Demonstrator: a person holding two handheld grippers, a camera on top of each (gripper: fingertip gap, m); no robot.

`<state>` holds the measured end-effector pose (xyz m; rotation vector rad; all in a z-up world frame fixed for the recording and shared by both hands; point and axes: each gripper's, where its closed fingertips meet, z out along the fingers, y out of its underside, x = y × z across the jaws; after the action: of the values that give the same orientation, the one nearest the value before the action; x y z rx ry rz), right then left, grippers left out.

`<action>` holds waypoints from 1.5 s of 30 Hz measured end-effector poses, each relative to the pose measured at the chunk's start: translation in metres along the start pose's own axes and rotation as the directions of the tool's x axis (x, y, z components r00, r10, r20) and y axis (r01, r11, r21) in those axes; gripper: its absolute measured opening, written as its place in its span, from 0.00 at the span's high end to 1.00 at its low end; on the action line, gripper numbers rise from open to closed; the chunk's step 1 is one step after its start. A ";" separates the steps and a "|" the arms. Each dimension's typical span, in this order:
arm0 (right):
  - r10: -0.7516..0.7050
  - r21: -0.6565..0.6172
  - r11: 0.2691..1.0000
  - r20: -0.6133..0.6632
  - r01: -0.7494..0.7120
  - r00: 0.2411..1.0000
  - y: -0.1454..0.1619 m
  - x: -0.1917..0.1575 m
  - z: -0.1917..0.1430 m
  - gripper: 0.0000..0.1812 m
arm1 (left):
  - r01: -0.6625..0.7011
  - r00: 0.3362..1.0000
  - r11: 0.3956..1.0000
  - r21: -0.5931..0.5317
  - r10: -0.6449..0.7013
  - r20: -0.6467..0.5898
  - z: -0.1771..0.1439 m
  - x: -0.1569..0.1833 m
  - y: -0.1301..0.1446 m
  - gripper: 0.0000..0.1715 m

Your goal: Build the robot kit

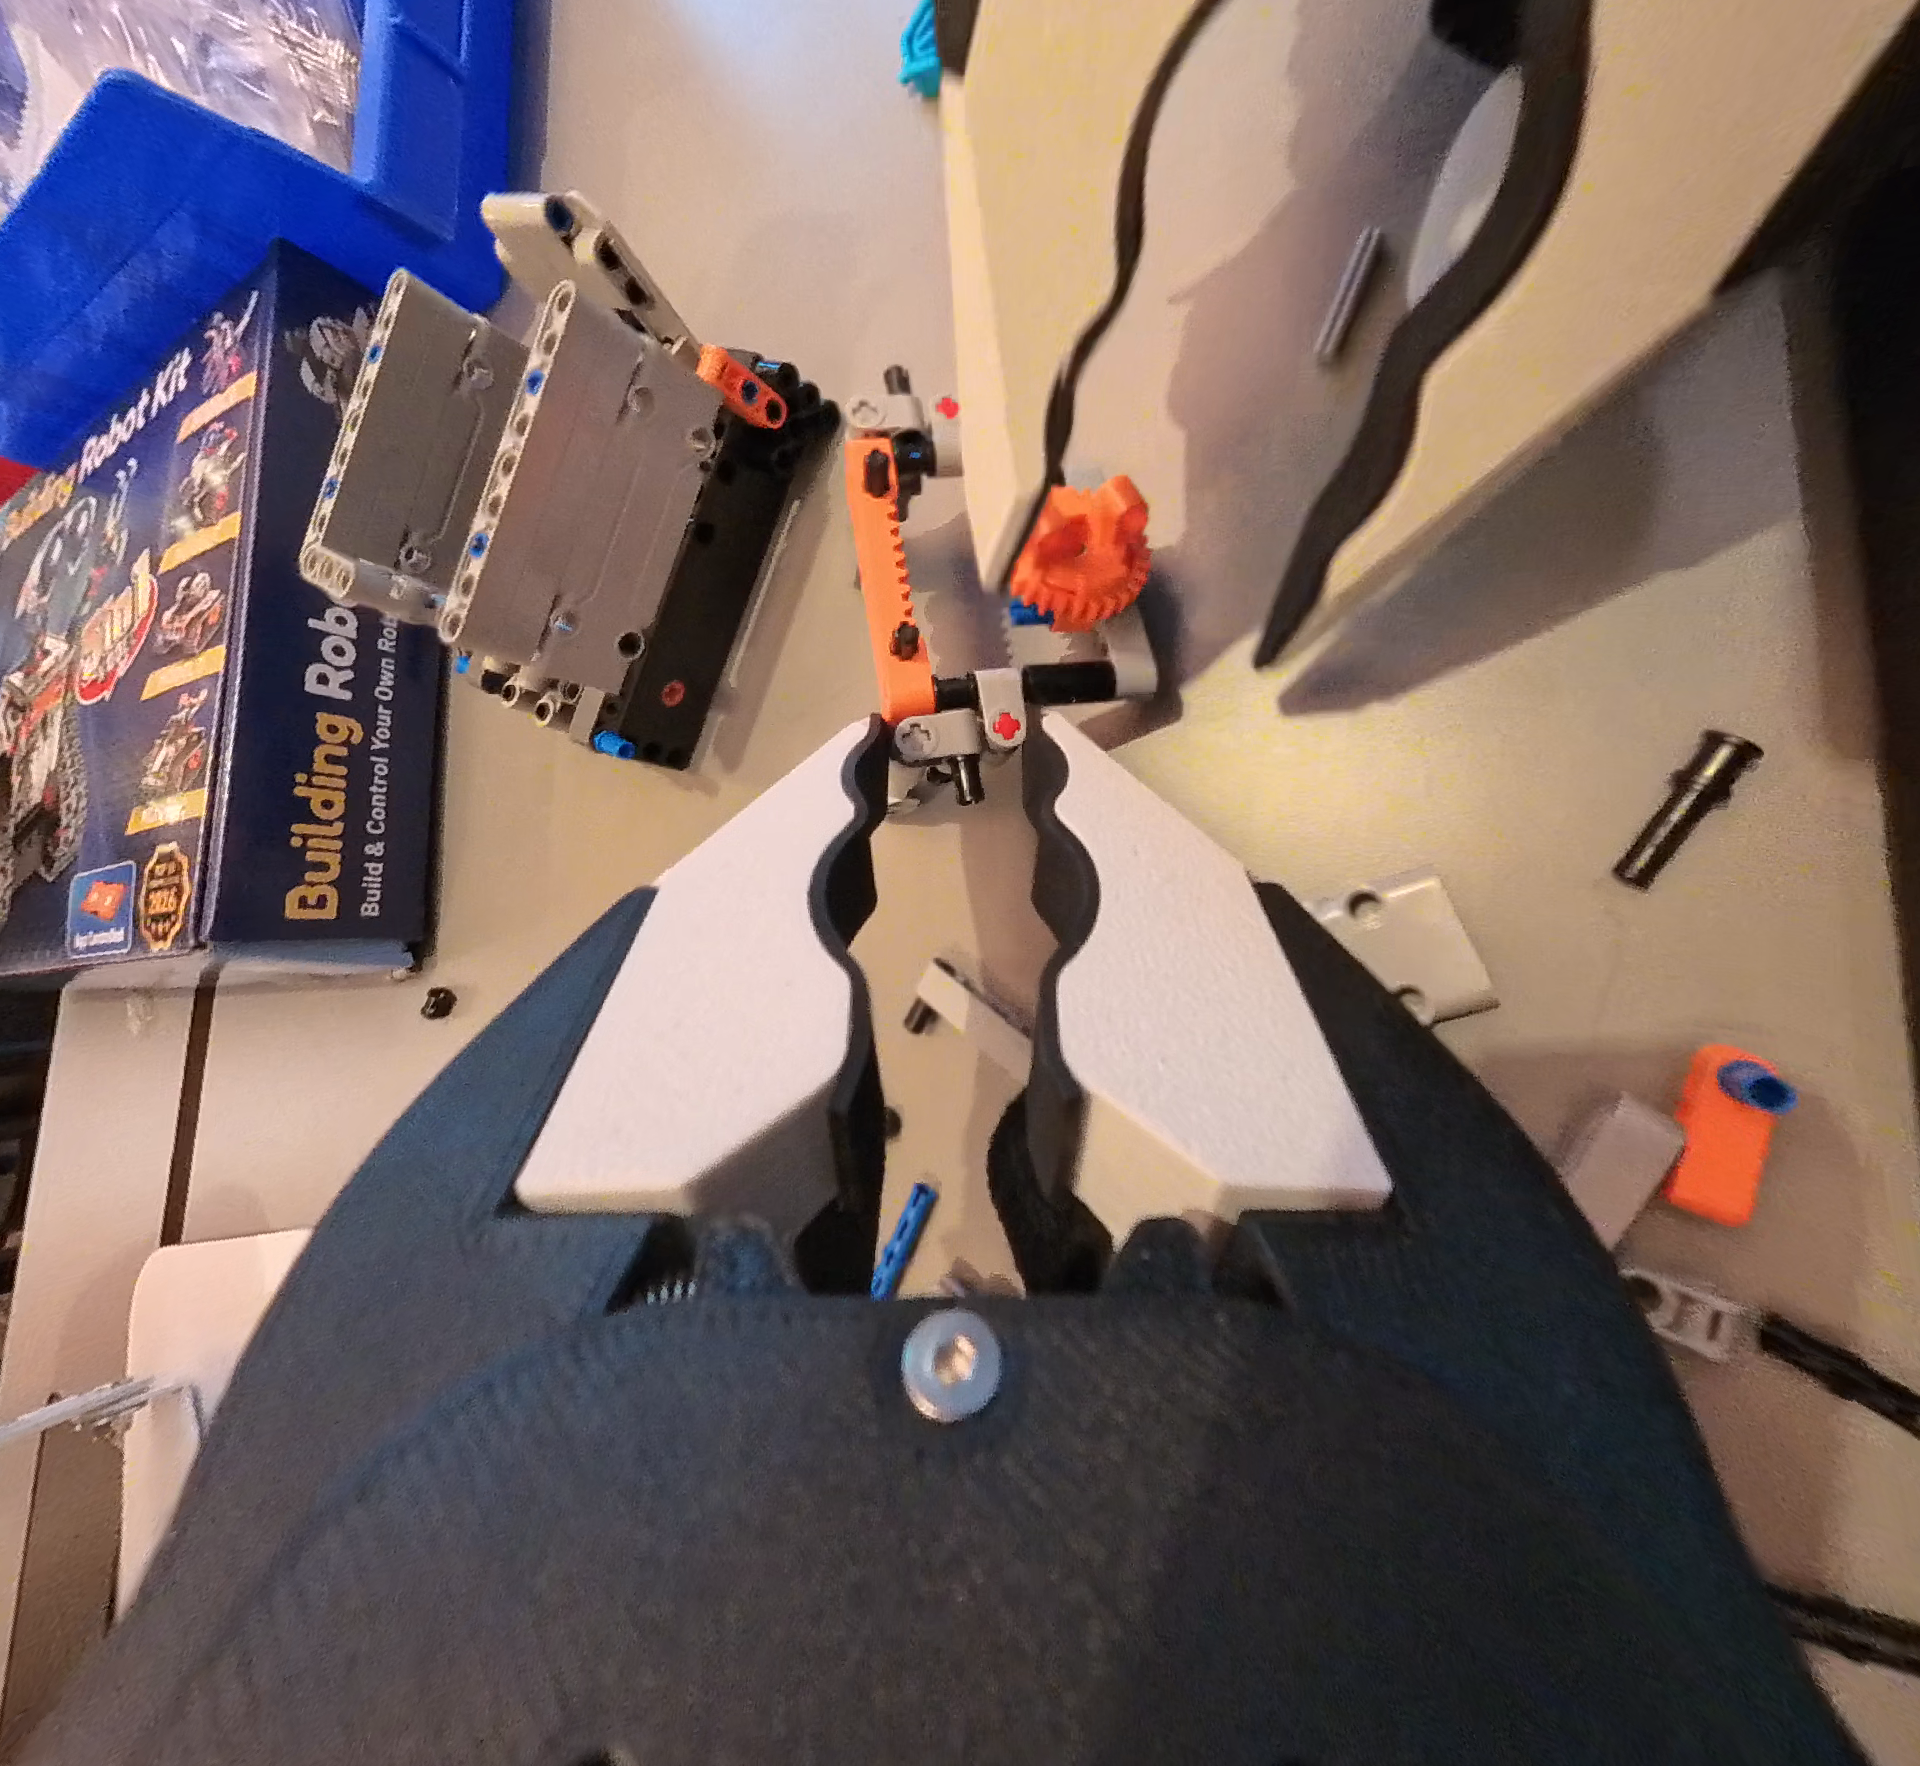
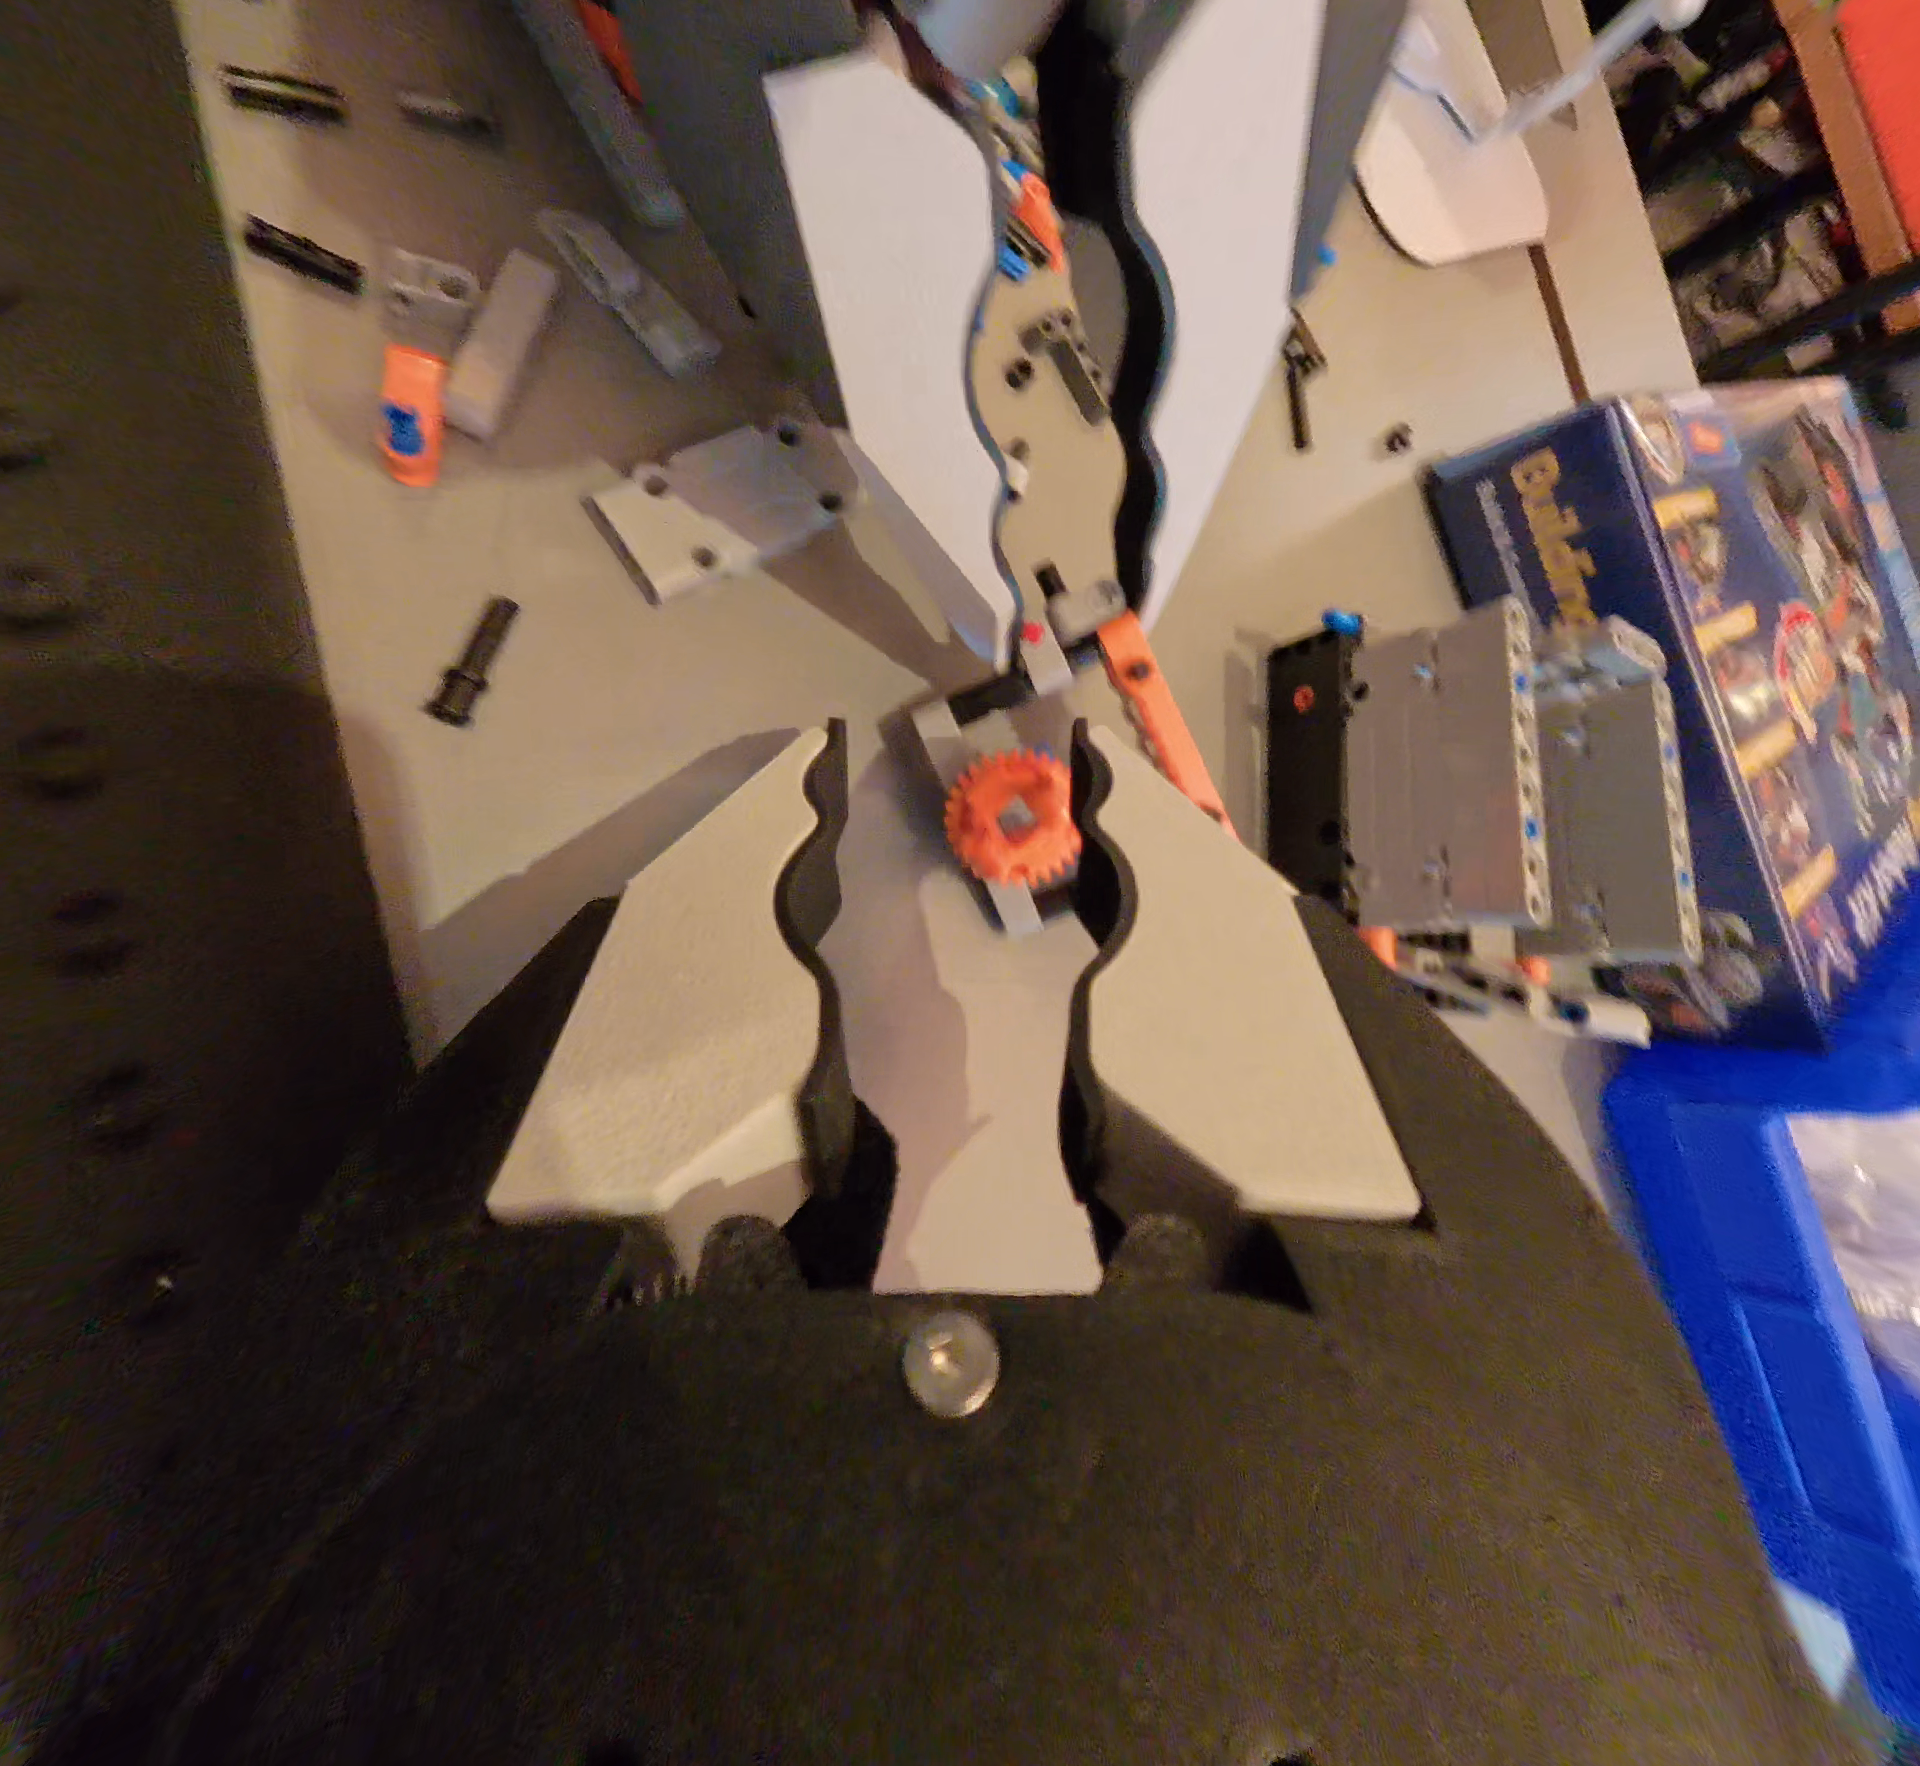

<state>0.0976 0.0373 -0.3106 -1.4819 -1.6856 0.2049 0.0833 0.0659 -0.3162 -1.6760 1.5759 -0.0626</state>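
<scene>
A small brick assembly lies on the pale table: an orange toothed beam (image 1: pixel 883 563), a grey frame with an orange gear (image 1: pixel 1081 553) and a grey connector with a red axle end (image 1: pixel 961 729). My left gripper (image 1: pixel 961 729) is shut on that connector end. It also shows in the right wrist view (image 2: pixel 1070 636), at the far end of the assembly. My right gripper (image 2: pixel 956 740) is open, and the orange gear (image 2: pixel 1013 817) sits between its fingers, close to the right one. In the left wrist view the right gripper (image 1: pixel 1143 604) straddles the gear from the far side.
A grey and black block assembly (image 1: pixel 540 490) (image 2: pixel 1455 781) stands beside a dark blue kit box (image 1: pixel 260 625) (image 2: pixel 1714 677) and a blue bin (image 1: pixel 208 178) (image 2: pixel 1766 1301). Loose parts lie around: a black pin (image 1: pixel 1683 812) (image 2: pixel 473 662), a grey plate (image 1: pixel 1403 947) (image 2: pixel 717 511), an orange piece (image 1: pixel 1725 1134) (image 2: pixel 410 412). Less than 4 cm separates the two grippers' tips.
</scene>
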 end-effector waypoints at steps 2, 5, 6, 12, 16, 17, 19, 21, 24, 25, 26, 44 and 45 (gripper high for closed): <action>0.082 0.020 0.996 -0.041 -0.082 0.996 0.007 0.014 -0.009 0.78 | 0.027 1.000 1.000 0.014 -0.027 -0.014 -0.001 -0.001 0.000 0.87; 0.286 0.068 0.957 -0.042 -0.283 0.957 0.021 0.036 -0.021 0.79 | 0.030 0.999 0.999 0.016 -0.029 -0.018 -0.001 -0.001 -0.001 0.86; 0.340 0.050 0.940 -0.024 -0.338 0.940 0.029 0.037 -0.020 0.78 | 0.026 0.999 1.000 0.014 -0.026 -0.019 -0.001 0.000 0.000 0.86; 0.496 -0.022 0.868 0.077 -0.496 0.865 0.043 0.030 -0.010 0.80 | 0.027 1.000 0.999 0.022 -0.027 -0.001 -0.003 -0.003 -0.001 0.86; 0.593 -0.029 0.802 0.164 -0.597 0.789 0.040 0.029 -0.006 0.79 | -0.004 0.999 0.999 0.049 0.002 0.050 -0.007 -0.008 -0.007 0.86; 0.606 -0.020 0.790 0.180 -0.613 0.775 0.038 0.031 -0.006 0.80 | -0.012 0.998 0.999 0.052 0.009 0.065 -0.008 -0.010 -0.008 0.86; 0.629 0.013 0.760 0.241 -0.650 0.739 0.030 0.032 -0.009 0.81 | -0.034 0.994 0.996 0.080 0.025 0.106 -0.014 -0.016 -0.013 0.86; 0.640 0.060 0.726 0.305 -0.685 0.705 0.021 0.034 -0.016 0.83 | -0.043 0.989 0.992 0.118 0.025 0.145 -0.022 -0.022 -0.020 0.86; 0.640 0.132 0.669 0.399 -0.732 0.657 0.005 0.039 -0.028 0.84 | -0.073 0.978 0.980 0.184 0.034 0.204 -0.034 -0.030 -0.032 0.86; 0.637 0.159 0.641 0.434 -0.751 0.637 0.000 0.042 -0.032 0.85 | -0.074 0.976 0.976 0.204 0.029 0.218 -0.038 -0.032 -0.036 0.86; 0.633 0.184 0.607 0.476 -0.773 0.611 -0.006 0.045 -0.038 0.85 | -0.075 0.973 0.971 0.228 0.022 0.228 -0.042 -0.034 -0.039 0.86; 0.565 0.322 0.371 0.666 -0.871 0.487 -0.047 0.073 -0.070 0.94 | -0.036 0.971 0.949 0.312 -0.041 0.237 -0.059 -0.043 -0.050 0.87; 0.565 0.329 0.377 0.659 -0.866 0.496 -0.048 0.073 -0.070 0.94 | -0.027 0.973 0.951 0.308 -0.045 0.225 -0.058 -0.043 -0.049 0.86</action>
<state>0.1149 0.0600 -0.2024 -1.5934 -0.8878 1.5971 0.0817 0.0673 -0.2290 -1.3912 1.3089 -0.1108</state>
